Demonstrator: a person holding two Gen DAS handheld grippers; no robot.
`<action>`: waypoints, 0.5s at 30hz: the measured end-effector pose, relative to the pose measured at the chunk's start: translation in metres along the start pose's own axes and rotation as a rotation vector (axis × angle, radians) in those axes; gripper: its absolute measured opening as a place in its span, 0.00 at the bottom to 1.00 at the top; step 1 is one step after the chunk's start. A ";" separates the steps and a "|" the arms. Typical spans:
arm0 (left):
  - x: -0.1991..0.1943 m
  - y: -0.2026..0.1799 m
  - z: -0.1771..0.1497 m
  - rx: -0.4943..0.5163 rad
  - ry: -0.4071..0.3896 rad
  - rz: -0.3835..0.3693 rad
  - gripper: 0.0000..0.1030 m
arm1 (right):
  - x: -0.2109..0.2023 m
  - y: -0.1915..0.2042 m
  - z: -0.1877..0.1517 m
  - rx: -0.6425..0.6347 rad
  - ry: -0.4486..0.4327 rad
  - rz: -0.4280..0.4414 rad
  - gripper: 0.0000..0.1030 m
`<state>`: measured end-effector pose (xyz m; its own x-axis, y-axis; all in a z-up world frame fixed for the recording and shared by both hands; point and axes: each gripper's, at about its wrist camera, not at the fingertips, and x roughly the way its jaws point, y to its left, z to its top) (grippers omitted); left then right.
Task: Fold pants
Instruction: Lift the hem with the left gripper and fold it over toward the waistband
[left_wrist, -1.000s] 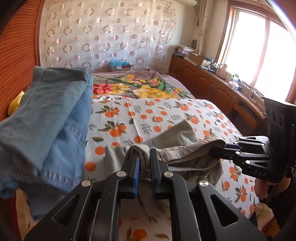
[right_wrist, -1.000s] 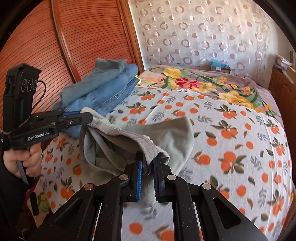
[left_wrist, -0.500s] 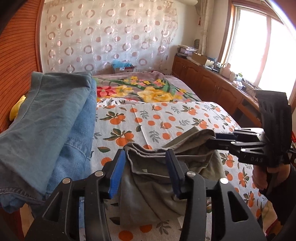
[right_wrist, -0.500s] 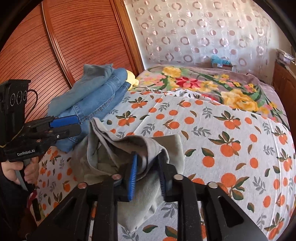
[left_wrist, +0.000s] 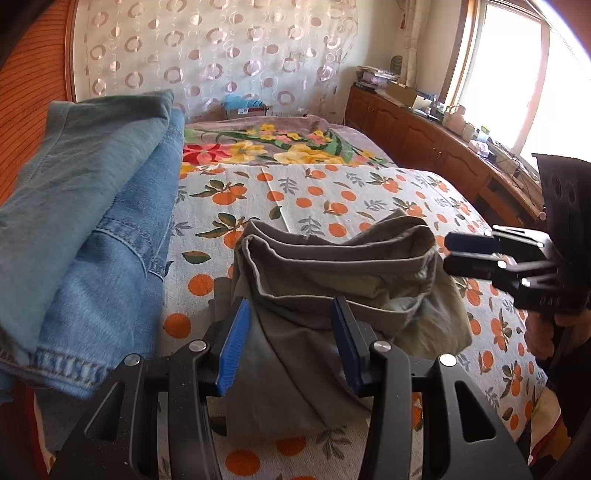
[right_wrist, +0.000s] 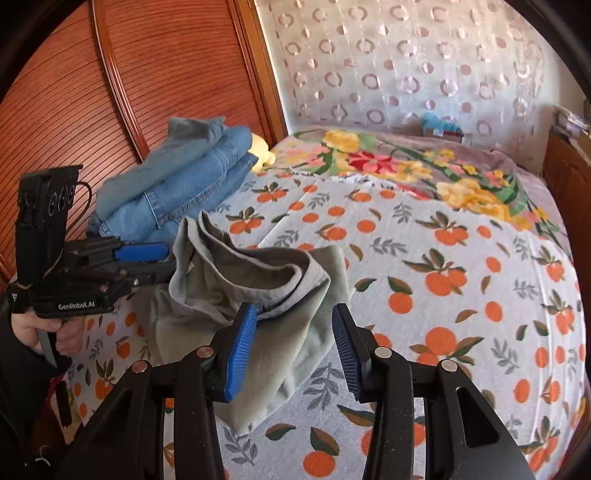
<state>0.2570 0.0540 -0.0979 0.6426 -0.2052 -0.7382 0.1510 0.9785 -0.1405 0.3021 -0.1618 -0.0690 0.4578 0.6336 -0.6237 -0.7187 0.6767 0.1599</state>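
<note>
left wrist view. the left gripper (left_wrist: 290, 347) is shown with its jaws spread wide; the blue pads (left_wrist: 232, 350) flank the grey-green pants (left_wrist: 332, 280) without pinching them, whereas one second earlier they were clenched on the waistband. the pants are seen lying in a slack, rumpled heap on the orange-print bedsheet (left_wrist: 314, 192), the waistband standing open like a mouth. the right gripper (left_wrist: 471, 254) is visible at the right edge, just beside the far end of the waistband; from this side its jaws appear parted, with no cloth between them. a stack of folded jeans (left_wrist: 92, 221) is seen at the left, just beside the pants.

right wrist view. the right gripper (right_wrist: 293, 350) is likewise shown released, its jaws wide apart and cloth touched only at the left pad (right_wrist: 240, 354); a second ago this gripper was closed on the waistband. the left gripper (right_wrist: 147, 258) is seen at the left, close against the pants' edge, its grasp not legible from here. the pants (right_wrist: 236, 295) are sagging onto the bedsheet (right_wrist: 443, 277), with the jeans (right_wrist: 184, 184) behind them.

interpretation. both holds are judged to have been let go together, so the garment is set down. since it lies bunched rather than flat, the fold is judged unfinished, and a fresh grasp for smoothing is probably required.
</note>
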 end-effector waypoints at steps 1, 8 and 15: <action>0.001 0.002 0.001 -0.008 0.003 0.003 0.45 | 0.003 -0.001 0.002 0.001 0.006 0.003 0.43; 0.014 0.002 0.009 0.013 0.012 -0.007 0.32 | 0.022 0.002 0.013 -0.011 0.025 0.025 0.43; 0.028 0.005 0.013 0.023 0.030 -0.030 0.05 | 0.038 -0.008 0.016 0.016 0.074 0.032 0.15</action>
<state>0.2861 0.0532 -0.1107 0.6144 -0.2335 -0.7536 0.1873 0.9711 -0.1483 0.3337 -0.1366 -0.0819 0.3944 0.6258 -0.6729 -0.7233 0.6631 0.1927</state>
